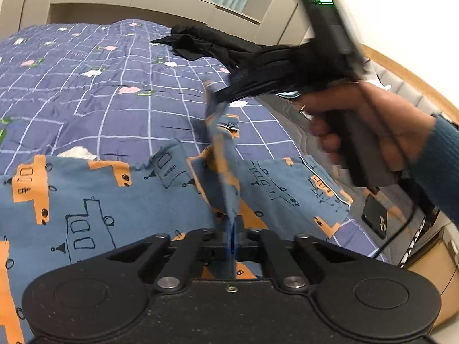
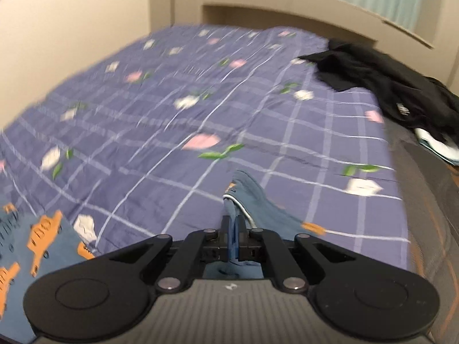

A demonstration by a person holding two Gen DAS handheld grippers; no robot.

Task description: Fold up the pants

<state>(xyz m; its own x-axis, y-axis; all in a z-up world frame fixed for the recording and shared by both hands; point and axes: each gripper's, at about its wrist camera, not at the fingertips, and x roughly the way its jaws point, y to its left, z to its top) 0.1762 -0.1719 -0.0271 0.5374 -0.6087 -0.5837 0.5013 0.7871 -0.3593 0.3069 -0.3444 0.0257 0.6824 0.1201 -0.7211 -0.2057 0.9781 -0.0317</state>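
The blue cotton pants printed with orange and outlined vehicles lie spread over the lower half of the left wrist frame, on a purple quilted bedspread with a white grid and pink and white flowers. The left gripper, at bottom centre of that frame, has its jaws pressed together on a raised ridge of the pants fabric, which runs up as a taut, blurred fold toward the frame's middle. There the right gripper, black and motion-blurred, meets the upper end of the fold; the right hand wraps its handle at the right of the frame, in a teal knit sleeve.

In the right wrist frame, the right gripper sits at bottom centre with its jaws closed on a bunch of the pants, a white-piped hem edge showing just above the fingertips. More of the printed fabric lies at the lower left corner. The bedspread fills the middle of this frame.

A crumpled black garment lies on the bed's far right edge in the upper right, with pale folded cloth just below it. No containers are visible.
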